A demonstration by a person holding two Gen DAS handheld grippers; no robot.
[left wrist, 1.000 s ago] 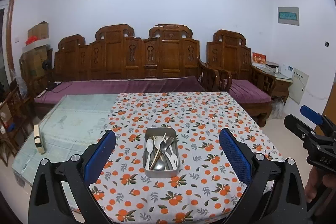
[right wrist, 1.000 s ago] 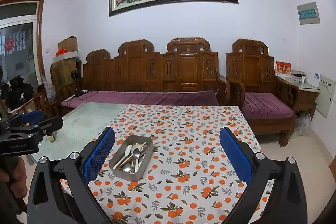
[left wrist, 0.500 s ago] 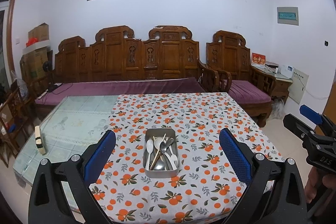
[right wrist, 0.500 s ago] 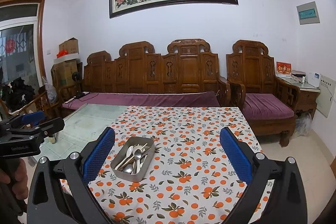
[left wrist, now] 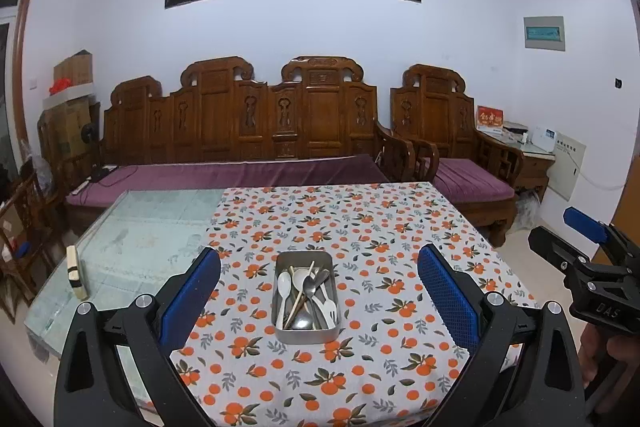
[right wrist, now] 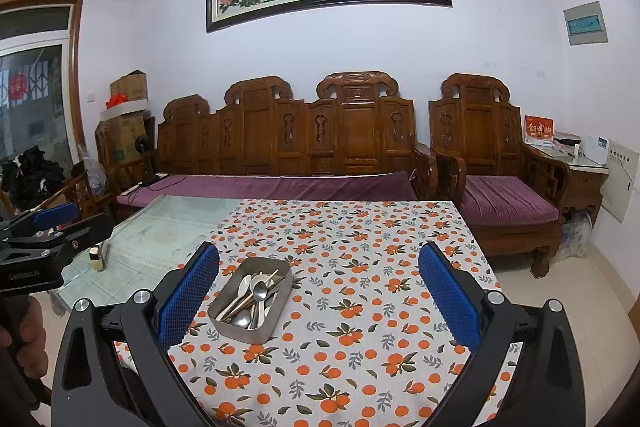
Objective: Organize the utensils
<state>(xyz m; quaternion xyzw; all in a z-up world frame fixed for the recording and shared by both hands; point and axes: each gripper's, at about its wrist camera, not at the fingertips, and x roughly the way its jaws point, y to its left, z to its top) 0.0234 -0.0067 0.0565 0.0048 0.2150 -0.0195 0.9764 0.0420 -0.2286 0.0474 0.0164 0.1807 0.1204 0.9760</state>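
A rectangular metal tin (left wrist: pixel 280 311) sits on the orange-print tablecloth (left wrist: pixel 360 227), near the table's front. It holds a jumbled pile of utensils (left wrist: pixel 306 297): metal spoons, white plastic spoons and a fork, and chopsticks. My left gripper (left wrist: pixel 318 291) is open and empty, held above the front edge with the tin between its fingers in view. My right gripper (right wrist: pixel 318 291) is open and empty; the tin (right wrist: pixel 256 335) lies ahead and to its left. Each gripper shows at the edge of the other's view.
The cloth covers the right part of a glass-topped table (left wrist: pixel 152 227). A small block (left wrist: pixel 74 273) stands on the glass at the left edge. A carved wooden bench (left wrist: pixel 260 131) with purple cushions stands behind the table, an armchair (left wrist: pixel 452 143) at the right.
Both grippers have shifted only slightly; the views have risen and drawn back a little. The tin and utensils have not moved.
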